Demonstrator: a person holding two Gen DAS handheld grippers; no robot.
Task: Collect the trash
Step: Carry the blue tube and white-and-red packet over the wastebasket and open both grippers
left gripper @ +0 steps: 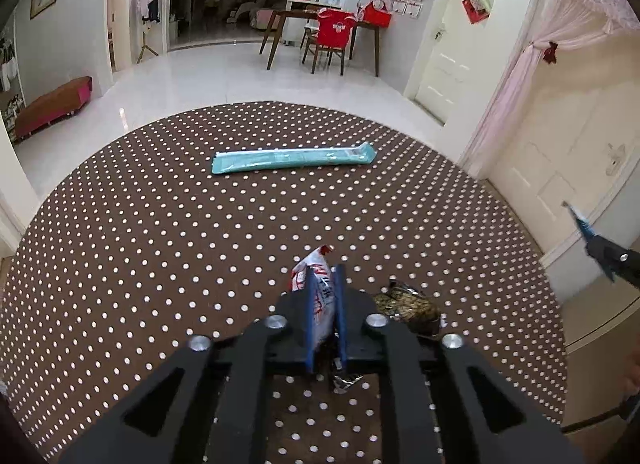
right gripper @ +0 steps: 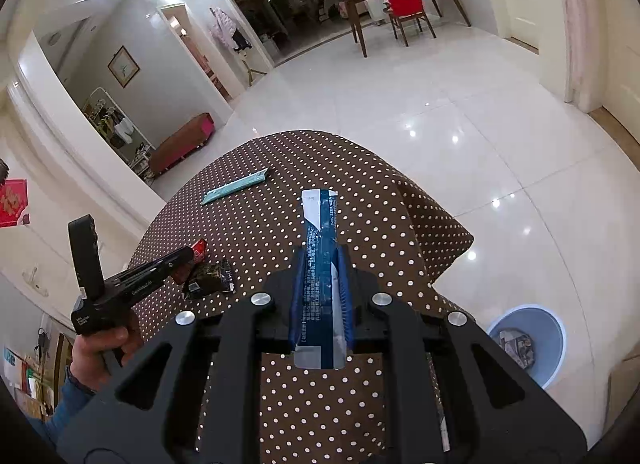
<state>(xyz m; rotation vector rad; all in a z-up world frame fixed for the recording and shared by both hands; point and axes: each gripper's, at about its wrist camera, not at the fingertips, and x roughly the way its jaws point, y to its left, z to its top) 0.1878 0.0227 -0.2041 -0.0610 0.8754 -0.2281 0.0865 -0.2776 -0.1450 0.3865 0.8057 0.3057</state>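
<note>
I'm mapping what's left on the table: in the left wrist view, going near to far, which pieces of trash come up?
Red-and-white wrapper between the left gripper's fingers → dark crumpled wrapper beside it → long teal packet farthest.

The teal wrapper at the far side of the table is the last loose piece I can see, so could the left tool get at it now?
Probably not yet: the path over the tablecloth to the teal wrapper is clear, but the left tool already has a red-and-white wrapper between its fingers.

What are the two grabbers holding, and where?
Left gripper pinches a red-and-white wrapper near its lower half; right gripper clamps a blue packet around its middle.
</note>
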